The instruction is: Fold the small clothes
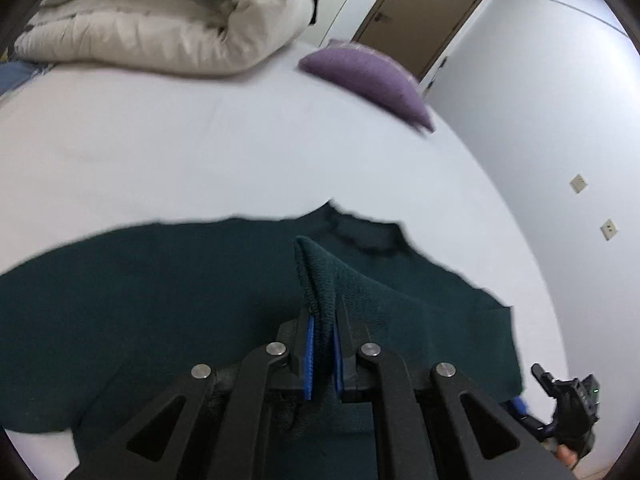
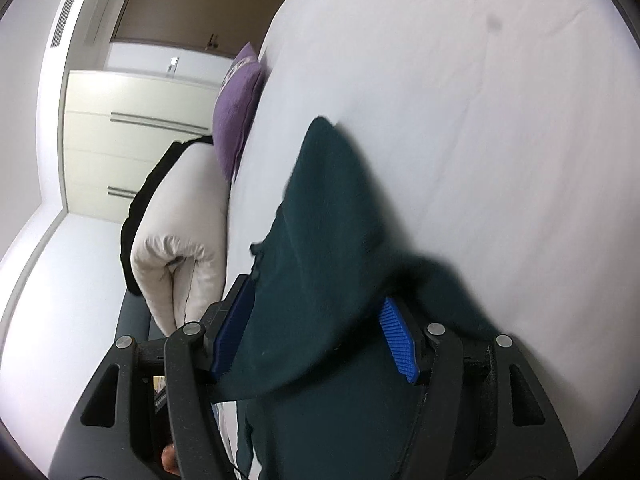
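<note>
A dark teal knit sweater point(image 1: 160, 300) lies spread on the white bed sheet point(image 1: 240, 152). My left gripper point(image 1: 322, 332) is shut on a raised fold of the sweater, lifted above the flat body near the collar point(image 1: 368, 236). In the right wrist view the same sweater point(image 2: 320, 248) drapes between the blue pads point(image 2: 396, 340) of my right gripper point(image 2: 316, 320). The jaws stand wide apart with cloth lying across them. The right gripper also shows in the left wrist view point(image 1: 568, 404) at the sweater's right edge.
A rolled cream duvet point(image 1: 160, 16) lies at the far side of the bed, also in the right wrist view point(image 2: 180, 240). A purple cushion point(image 1: 368, 76) sits near the bed's far edge. A door point(image 1: 420, 16) and wall sockets point(image 1: 578, 184) are beyond.
</note>
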The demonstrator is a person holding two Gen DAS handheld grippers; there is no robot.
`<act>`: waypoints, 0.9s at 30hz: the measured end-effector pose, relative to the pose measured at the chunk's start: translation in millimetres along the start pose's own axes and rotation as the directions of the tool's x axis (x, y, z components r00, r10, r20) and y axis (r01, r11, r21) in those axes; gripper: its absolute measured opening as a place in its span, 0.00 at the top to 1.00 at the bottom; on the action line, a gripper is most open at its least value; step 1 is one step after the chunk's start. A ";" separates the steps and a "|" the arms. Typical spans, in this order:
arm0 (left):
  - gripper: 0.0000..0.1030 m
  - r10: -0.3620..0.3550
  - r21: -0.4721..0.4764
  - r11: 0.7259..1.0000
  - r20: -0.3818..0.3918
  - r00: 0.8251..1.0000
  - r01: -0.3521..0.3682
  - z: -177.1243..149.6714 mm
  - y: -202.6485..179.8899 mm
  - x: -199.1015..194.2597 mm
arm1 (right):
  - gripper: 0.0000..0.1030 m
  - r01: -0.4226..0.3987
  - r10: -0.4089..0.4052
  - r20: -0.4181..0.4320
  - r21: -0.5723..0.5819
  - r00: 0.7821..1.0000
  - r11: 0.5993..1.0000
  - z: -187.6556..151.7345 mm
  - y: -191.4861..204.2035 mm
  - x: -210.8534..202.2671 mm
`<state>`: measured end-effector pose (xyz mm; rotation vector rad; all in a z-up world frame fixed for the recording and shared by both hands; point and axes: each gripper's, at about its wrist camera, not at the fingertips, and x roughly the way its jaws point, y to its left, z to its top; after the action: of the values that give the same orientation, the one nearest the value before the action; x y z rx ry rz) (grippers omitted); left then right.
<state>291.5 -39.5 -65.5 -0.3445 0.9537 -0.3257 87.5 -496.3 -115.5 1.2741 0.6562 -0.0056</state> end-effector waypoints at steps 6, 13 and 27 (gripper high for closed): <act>0.89 -0.016 -0.062 0.998 -0.021 1.000 0.014 -32.8 34.9 31.4 | 0.84 -0.029 0.024 0.052 0.105 0.998 0.994 17.0 -35.7 -1.2; 0.88 -0.035 -0.034 0.999 -0.030 0.999 0.034 -29.0 35.8 30.8 | 0.81 0.034 -0.034 0.064 -0.006 0.997 0.999 14.0 -20.6 -13.6; 0.88 -0.046 -0.020 0.999 -0.013 0.999 0.046 -27.3 35.0 33.2 | 0.80 0.421 -0.419 0.106 -0.434 0.902 0.796 79.5 74.5 101.9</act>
<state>290.7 -25.9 -119.2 -0.3829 0.9634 -0.3609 233.3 -507.4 -85.7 0.6608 0.8715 -0.2145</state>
